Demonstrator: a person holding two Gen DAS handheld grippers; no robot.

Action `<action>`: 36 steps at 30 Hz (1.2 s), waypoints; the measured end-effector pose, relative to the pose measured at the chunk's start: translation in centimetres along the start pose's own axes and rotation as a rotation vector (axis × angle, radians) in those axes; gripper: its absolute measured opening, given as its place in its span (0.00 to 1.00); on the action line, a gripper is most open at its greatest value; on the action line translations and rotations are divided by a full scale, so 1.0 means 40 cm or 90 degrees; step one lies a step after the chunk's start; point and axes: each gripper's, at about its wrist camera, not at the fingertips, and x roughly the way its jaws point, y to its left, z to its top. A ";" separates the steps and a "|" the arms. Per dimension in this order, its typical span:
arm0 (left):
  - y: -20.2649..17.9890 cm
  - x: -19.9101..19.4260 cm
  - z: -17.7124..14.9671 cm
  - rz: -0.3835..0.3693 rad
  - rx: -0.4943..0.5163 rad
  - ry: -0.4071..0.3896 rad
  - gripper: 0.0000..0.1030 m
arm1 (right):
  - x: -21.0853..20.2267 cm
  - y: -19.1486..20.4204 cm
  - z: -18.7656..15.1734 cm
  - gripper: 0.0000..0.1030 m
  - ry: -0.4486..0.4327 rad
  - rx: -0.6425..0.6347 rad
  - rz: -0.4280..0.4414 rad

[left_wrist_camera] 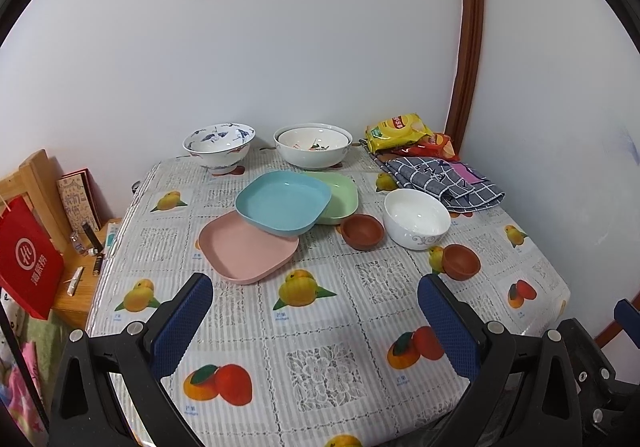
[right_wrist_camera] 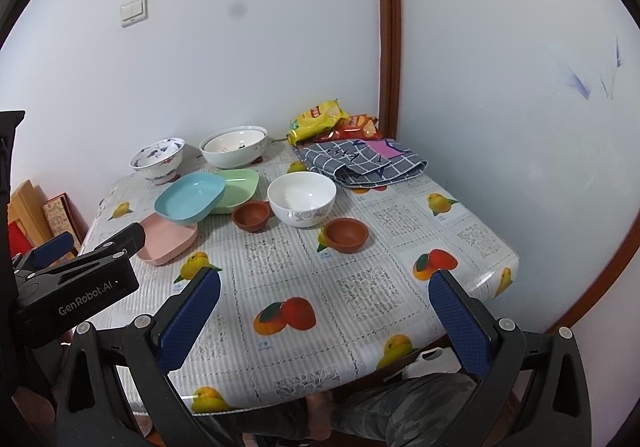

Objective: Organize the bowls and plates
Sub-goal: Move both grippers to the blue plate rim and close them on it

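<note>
Plates: three shallow square ones are sitting mid-table in an overlapping run. The blue plate point(left_wrist_camera: 283, 203) is tilting, its rim resting on the pink plate point(left_wrist_camera: 248, 252) in front and on the green plate point(left_wrist_camera: 340, 196) behind.
White bowl: a plain white bowl point(left_wrist_camera: 416, 217) with a grey scroll band is standing upright just to the right of the plates.
Brown bowls: one small brown bowl point(left_wrist_camera: 362, 231) is sitting between the green plate and the white bowl, close against both; the second brown bowl point(left_wrist_camera: 460, 261) is resting nearer me, just in front of the white bowl.
Back bowls: a blue-patterned bowl point(left_wrist_camera: 218, 145) is standing at the far edge by the wall, and beside it a big white bowl point(left_wrist_camera: 313, 151) is holding a smaller bowl nested inside.
My left gripper point(left_wrist_camera: 316, 311): I am holding it over the near part of the table, fingers spread wide apart and gripping nothing.
My right gripper point(right_wrist_camera: 326, 303): I am holding it over the near right corner, fingers likewise spread wide with only tablecloth between them.
Table point(left_wrist_camera: 360, 327): a fruit-print cloth is covering it.
Far right corner: a checked cloth point(left_wrist_camera: 444, 183) is lying folded, with yellow and red snack bags point(left_wrist_camera: 404, 133) behind it against the wall.
</note>
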 end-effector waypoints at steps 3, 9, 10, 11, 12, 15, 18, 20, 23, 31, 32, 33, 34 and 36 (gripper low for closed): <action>0.010 0.023 0.016 -0.002 -0.003 0.003 1.00 | 0.012 0.015 0.018 0.99 -0.007 -0.009 -0.007; 0.043 0.084 0.045 -0.008 -0.014 0.019 0.99 | 0.043 0.045 0.057 1.00 -0.015 -0.011 0.050; 0.052 0.098 0.050 -0.006 -0.017 0.024 0.99 | 0.056 0.054 0.064 1.00 -0.012 -0.017 0.055; 0.066 0.115 0.055 -0.001 -0.023 0.032 0.99 | 0.065 0.062 0.069 1.00 -0.010 -0.021 0.057; 0.078 0.132 0.060 0.003 -0.030 0.039 0.99 | 0.080 0.071 0.076 0.99 -0.006 -0.024 0.062; 0.123 0.180 0.071 0.020 -0.050 0.059 0.99 | 0.135 0.093 0.096 0.99 0.015 -0.022 0.081; 0.168 0.224 0.086 0.041 -0.068 0.074 0.99 | 0.187 0.117 0.117 0.99 0.028 -0.024 0.101; 0.198 0.256 0.097 0.046 -0.084 0.085 0.99 | 0.223 0.135 0.131 0.99 0.035 -0.027 0.114; 0.222 0.291 0.108 0.054 -0.096 0.092 0.99 | 0.280 0.163 0.154 0.94 0.051 -0.036 0.131; 0.259 0.407 0.136 0.066 -0.115 0.128 0.97 | 0.438 0.243 0.223 0.82 0.064 -0.082 0.159; 0.262 0.425 0.138 0.066 -0.118 0.132 0.97 | 0.455 0.250 0.231 0.81 0.063 -0.092 0.162; 0.265 0.439 0.139 0.067 -0.120 0.134 0.97 | 0.475 0.261 0.241 0.79 0.062 -0.104 0.162; 0.267 0.455 0.140 0.068 -0.122 0.139 0.97 | 0.494 0.268 0.249 0.76 0.062 -0.111 0.161; 0.269 0.481 0.141 0.064 -0.127 0.146 0.94 | 0.534 0.281 0.265 0.72 0.063 -0.120 0.168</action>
